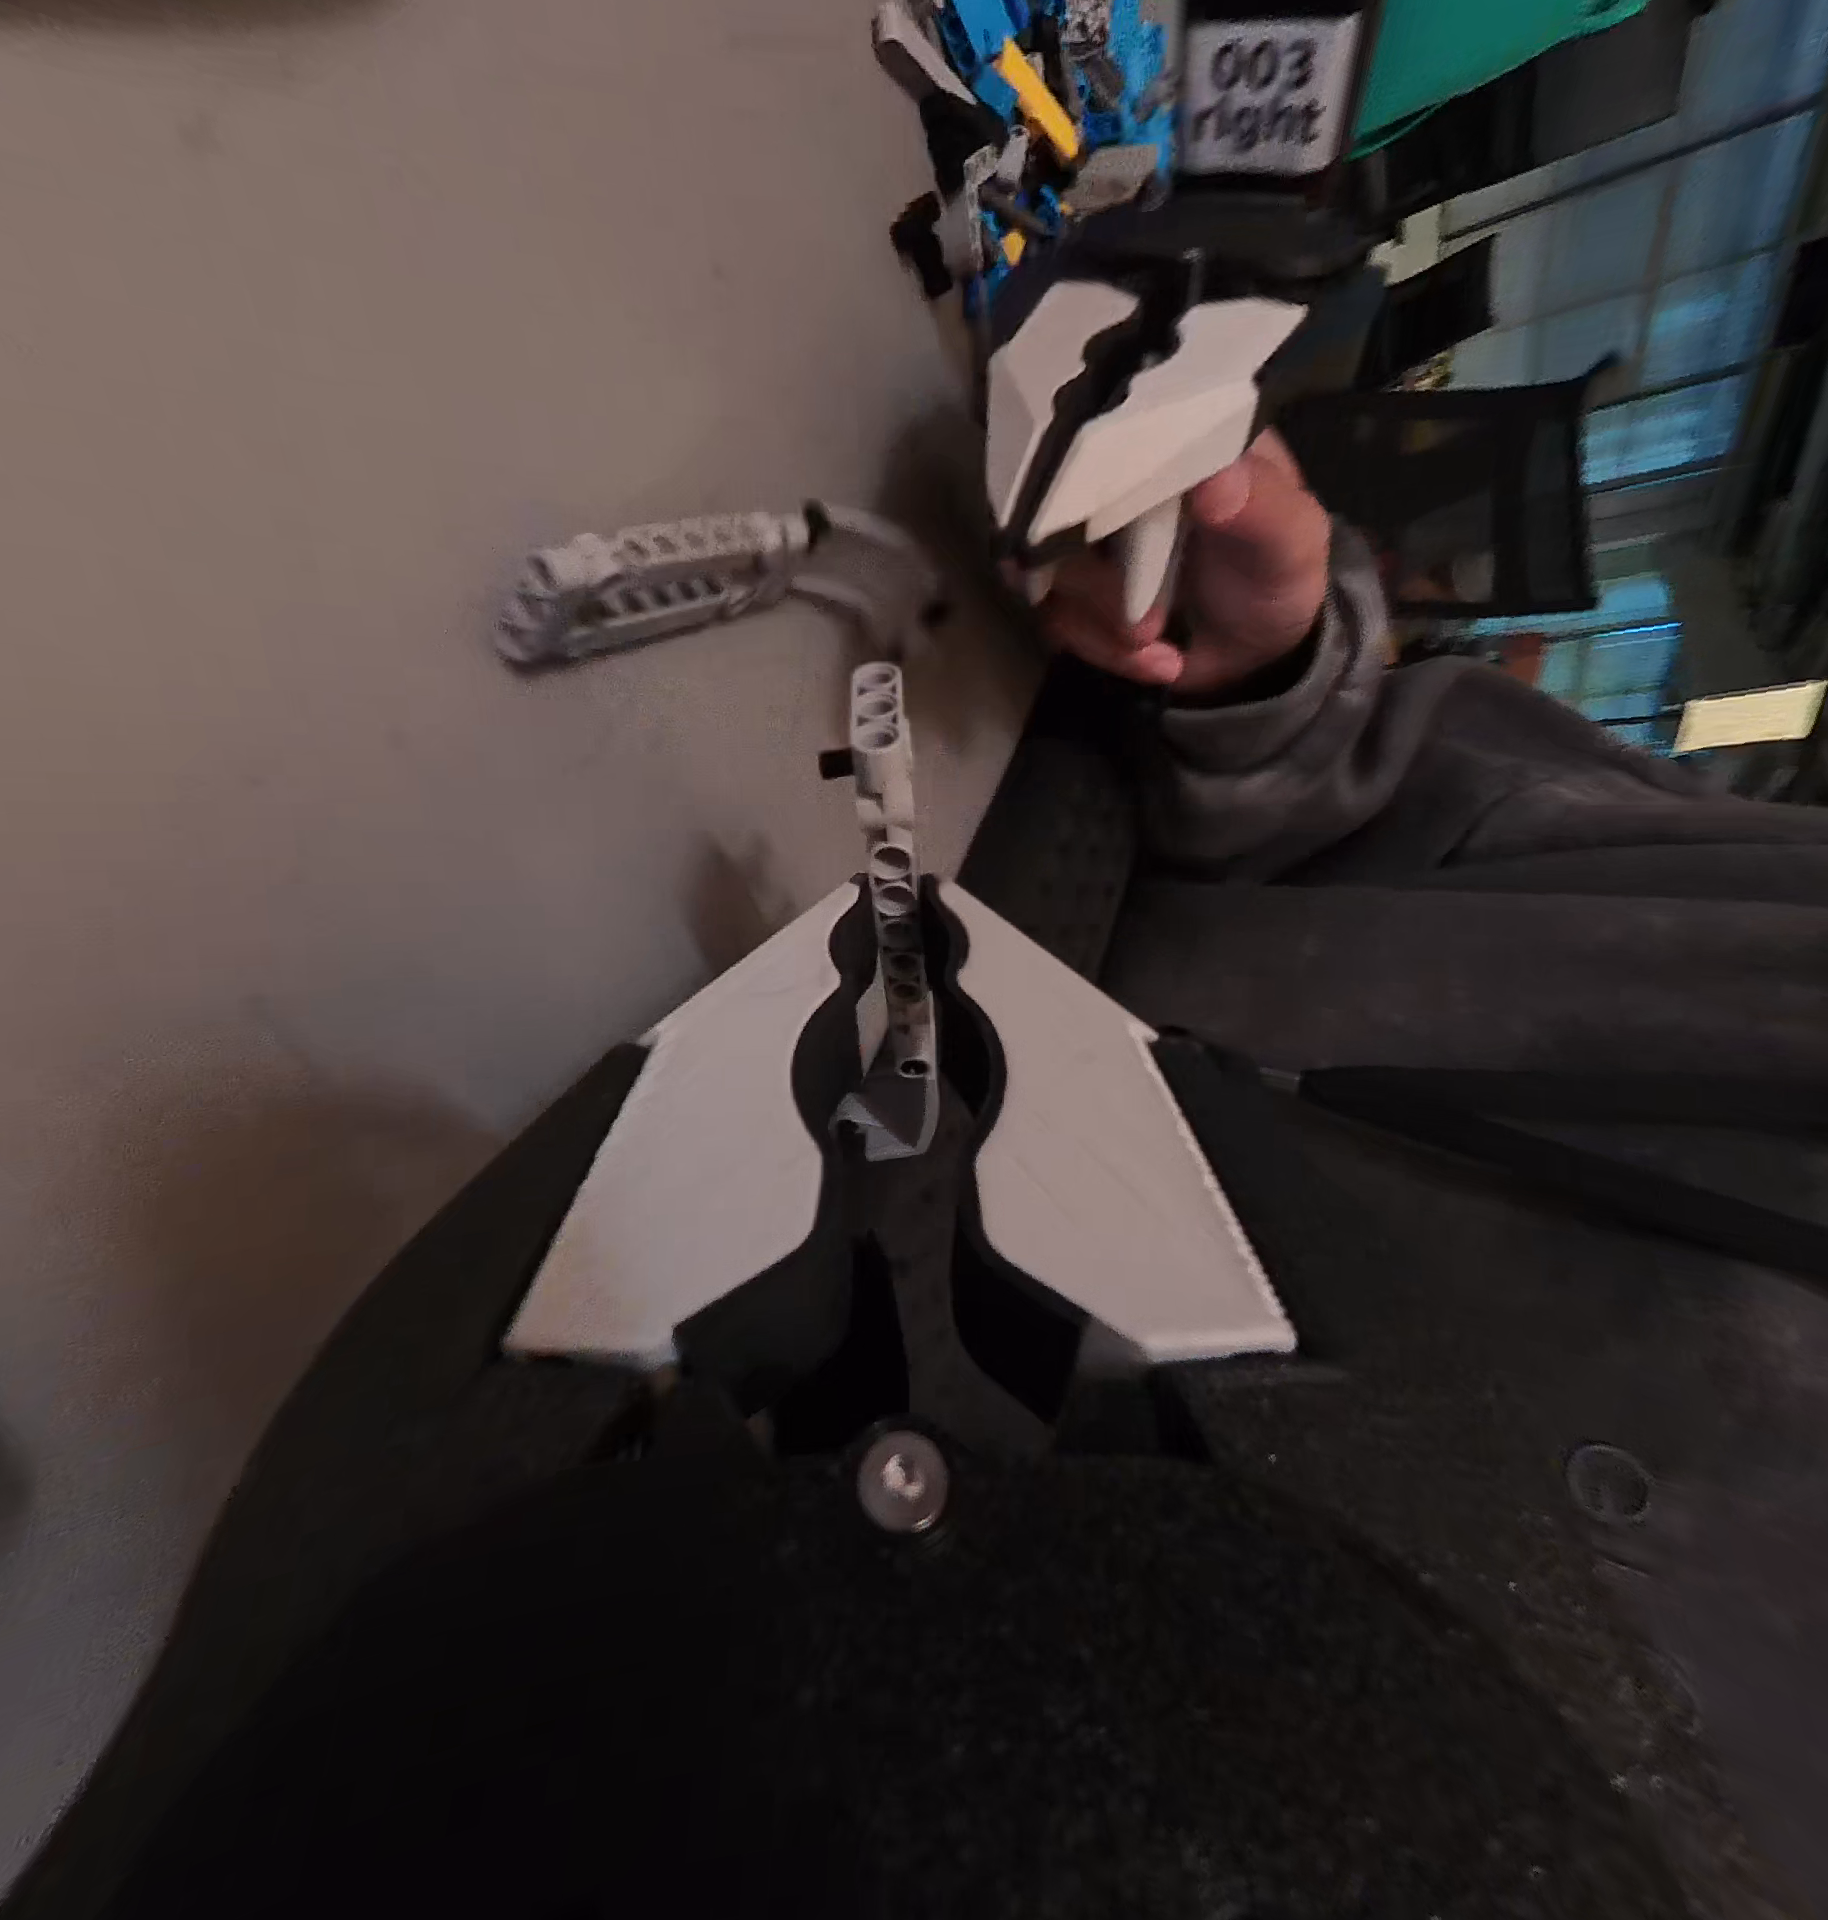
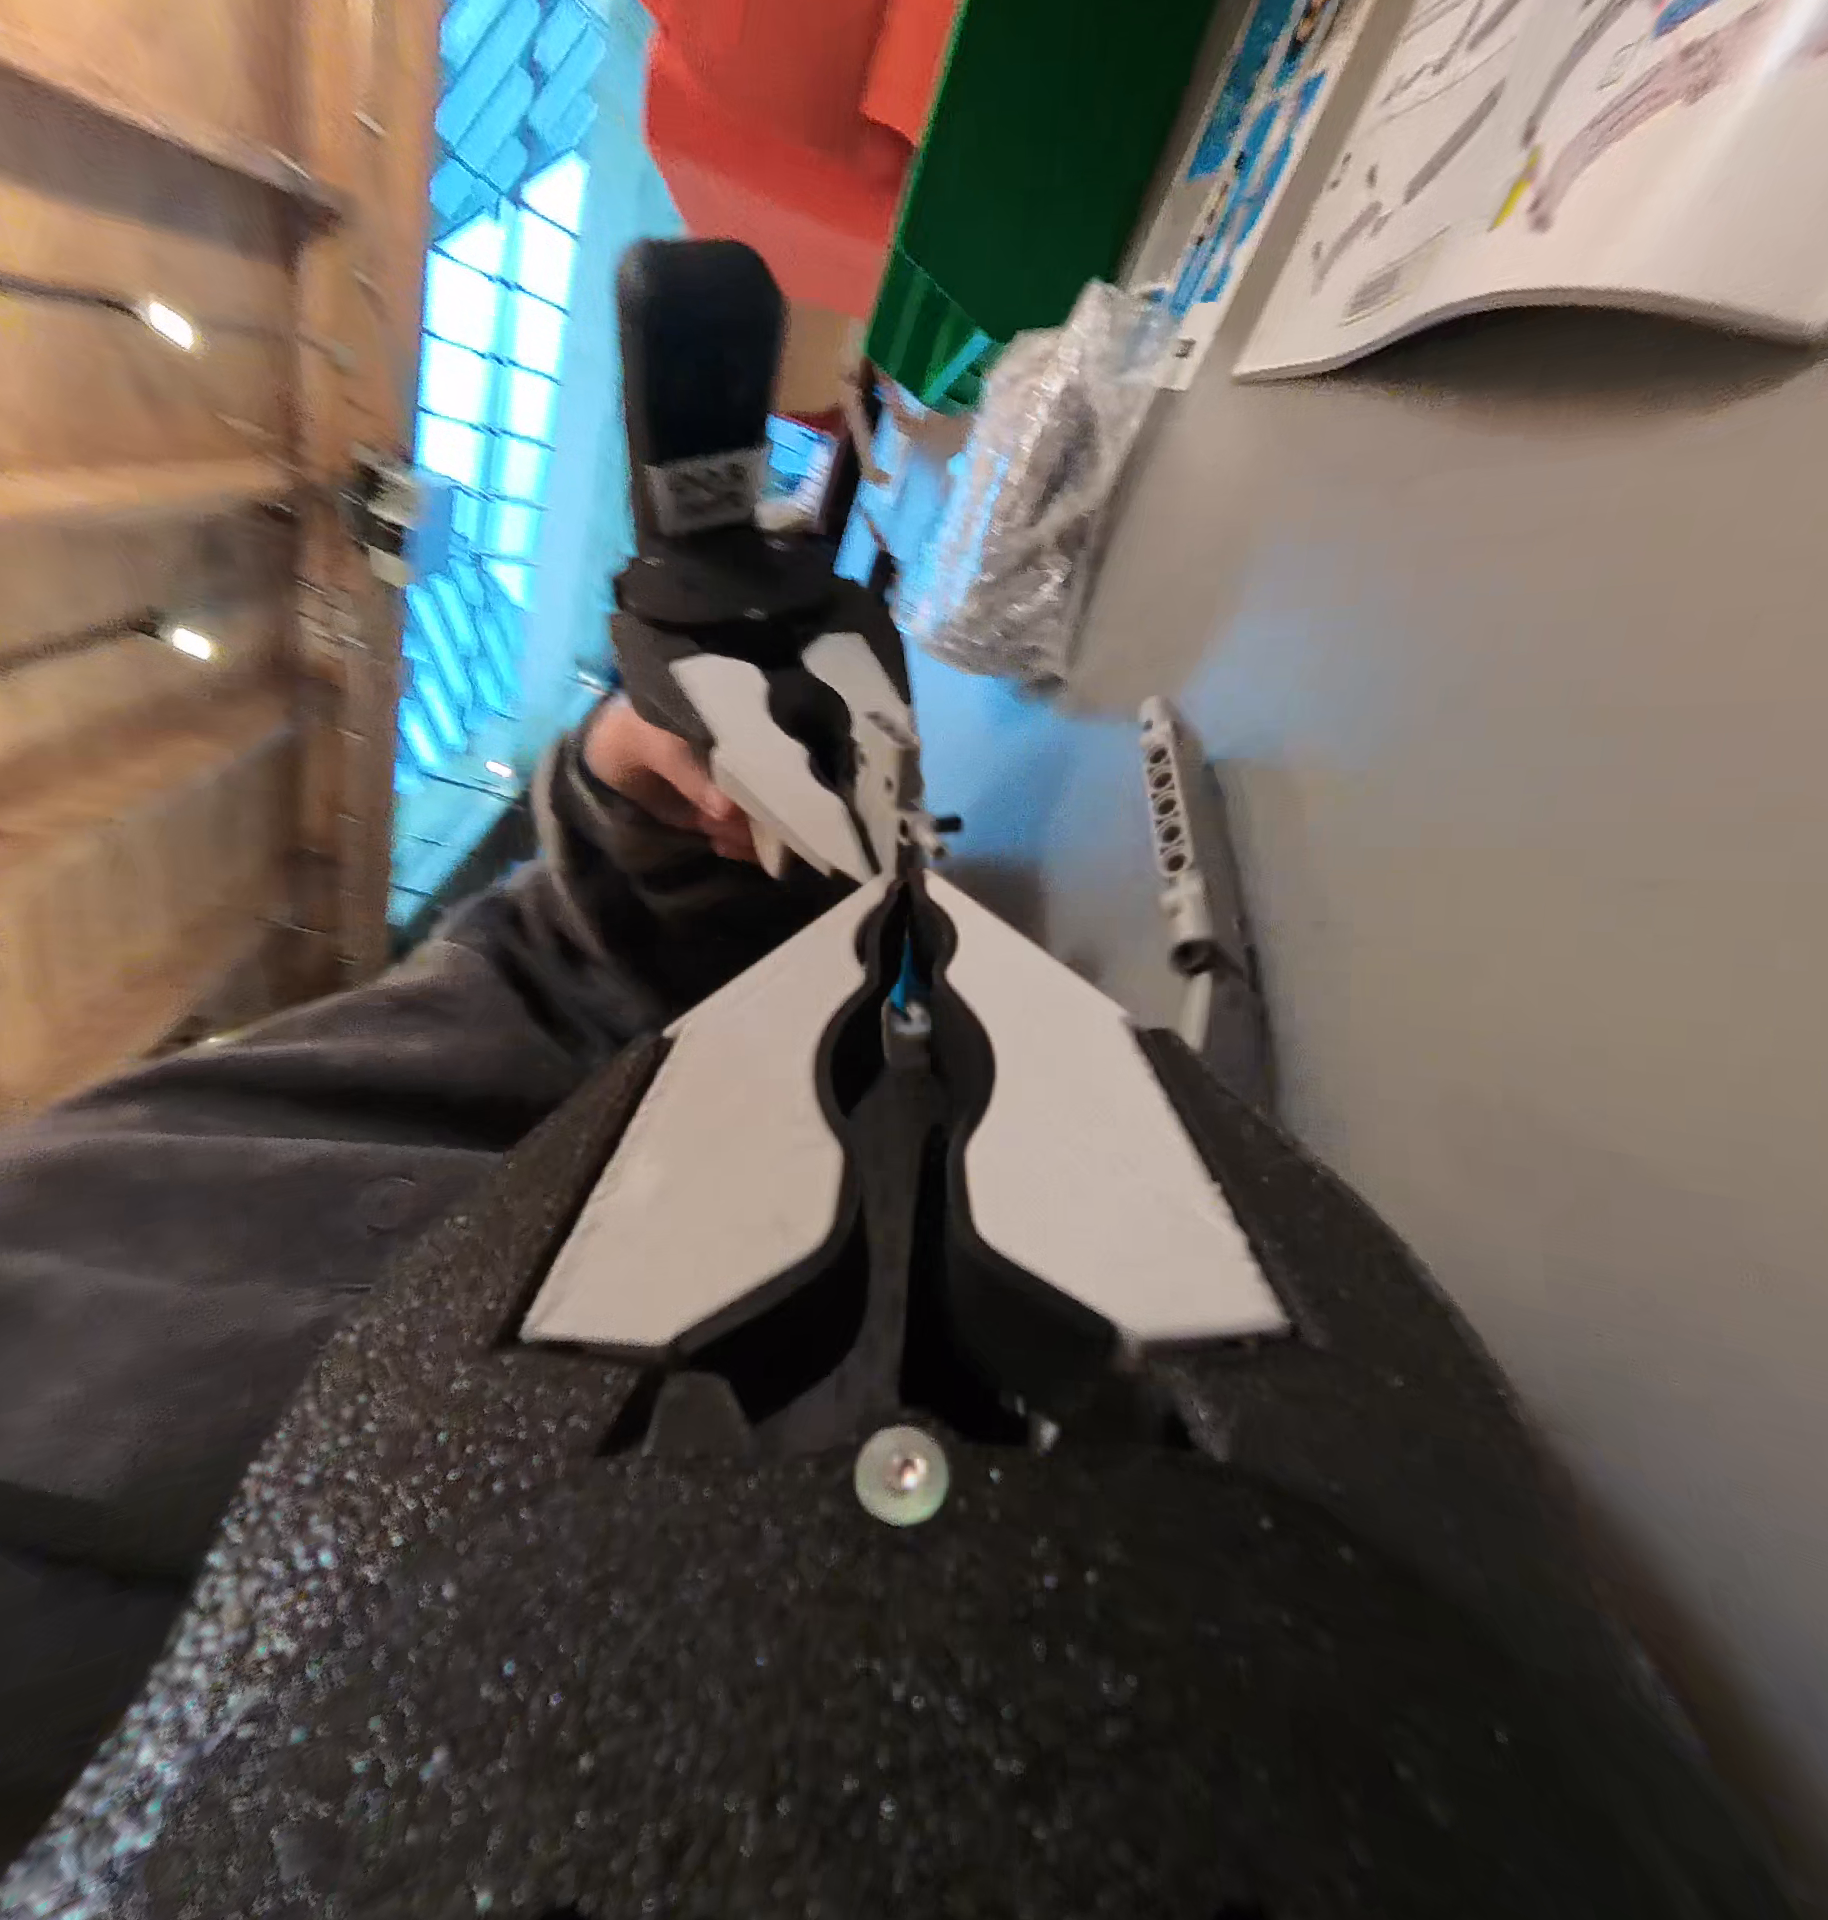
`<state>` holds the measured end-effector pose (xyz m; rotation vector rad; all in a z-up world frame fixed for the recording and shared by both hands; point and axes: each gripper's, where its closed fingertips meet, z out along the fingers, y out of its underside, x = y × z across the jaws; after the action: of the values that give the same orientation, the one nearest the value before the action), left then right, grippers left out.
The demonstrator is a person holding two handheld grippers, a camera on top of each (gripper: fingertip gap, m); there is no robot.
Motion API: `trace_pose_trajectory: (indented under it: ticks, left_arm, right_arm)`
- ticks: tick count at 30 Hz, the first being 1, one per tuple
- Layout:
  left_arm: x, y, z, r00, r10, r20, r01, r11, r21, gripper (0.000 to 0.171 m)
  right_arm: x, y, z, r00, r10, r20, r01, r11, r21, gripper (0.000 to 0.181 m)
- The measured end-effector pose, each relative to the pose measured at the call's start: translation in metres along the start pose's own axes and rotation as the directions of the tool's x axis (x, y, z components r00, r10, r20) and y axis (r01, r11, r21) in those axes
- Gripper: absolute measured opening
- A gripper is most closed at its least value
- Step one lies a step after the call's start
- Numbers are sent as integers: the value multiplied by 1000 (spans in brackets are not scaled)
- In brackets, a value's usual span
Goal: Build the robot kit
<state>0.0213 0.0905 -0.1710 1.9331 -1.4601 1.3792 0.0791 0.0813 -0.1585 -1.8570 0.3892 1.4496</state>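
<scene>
At 12 o'clock in the left wrist view, my left gripper has its fingers pressed in on a grey holed beam. One end of the beam sits deep between the pads and the other end pokes out past the tips, held in the air above the table.

- A small black pin sticks out of the beam's side at 9 o'clock.
- Beyond the beam's tip, around 11 o'clock, a grey assembly lies flat on the table, apart from the beam.
- Far off at 12 o'clock there is a pile of blue, yellow and grey pieces, blurred.

At 12 o'clock in the right wrist view, my right gripper has its fingers nearly together, pinching a small blue piece. That piece is thin, and I cannot make out its shape.

- The tips of the right gripper are just beside the free end of the beam, and I cannot tell whether they touch it.
- A clear bag of parts is at 1 o'clock.
- An open instruction booklet is at 2 o'clock.
- A green bin stands behind them.
</scene>
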Motion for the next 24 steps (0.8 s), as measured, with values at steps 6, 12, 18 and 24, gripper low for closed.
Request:
trace_pose_trajectory:
  ticks: [6, 12, 18, 24]
  left_arm:
    - [5, 12, -25, 989, 99, 109, -107, 992, 67, 5]
    - [8, 19, -30, 990, 94, 103, -110, 980, 167, 5]
    - [19, 4, -33, 980, 194, 34, -196, 938, 285, 5]
    - [21, 6, -15, 942, 335, 10, -324, 904, 279, 6]
  right_arm:
    - [17, -12, -30, 808, -483, -336, 409, 872, -270, 25]
    - [50, -4, -35, 510, -806, -302, 449, 548, -706, 51]
    - [64, -11, -51, 306, -907, -289, 474, 408, -780, 58]
    - [74, 1, -40, 350, -905, -241, 509, 400, -762, 39]
